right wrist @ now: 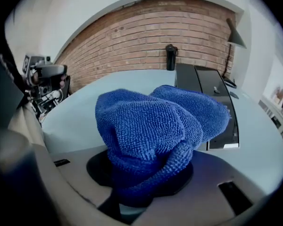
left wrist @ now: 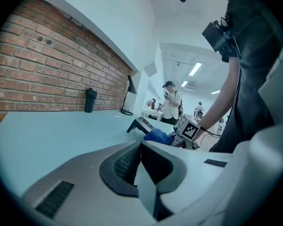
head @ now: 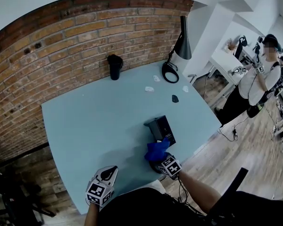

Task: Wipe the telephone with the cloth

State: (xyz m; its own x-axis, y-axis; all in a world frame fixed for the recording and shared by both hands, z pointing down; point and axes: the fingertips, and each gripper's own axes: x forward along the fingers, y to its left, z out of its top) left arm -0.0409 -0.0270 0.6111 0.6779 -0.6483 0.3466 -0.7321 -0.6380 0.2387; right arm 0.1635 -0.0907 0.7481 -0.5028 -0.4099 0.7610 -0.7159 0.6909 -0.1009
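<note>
The black telephone (head: 160, 128) sits on the pale blue table (head: 94, 121), right of centre; it also shows as a dark slab (right wrist: 212, 93) just behind the cloth. My right gripper (head: 166, 163) is shut on a bunched blue cloth (head: 156, 150), held just short of the phone's near end. The cloth (right wrist: 155, 126) fills the right gripper view and hides the fingertips. My left gripper (head: 107, 174) hovers at the table's near edge, shut and holding nothing. From the left gripper view the phone (left wrist: 140, 124) and cloth (left wrist: 158, 136) lie ahead to the right.
A black cup (head: 115, 66) stands by the brick wall. A black lamp (head: 179, 46) occupies the far right corner, with small white bits (head: 149, 89) and a dark piece (head: 175, 98) near it. A person (head: 259, 84) stands off to the right beyond the table.
</note>
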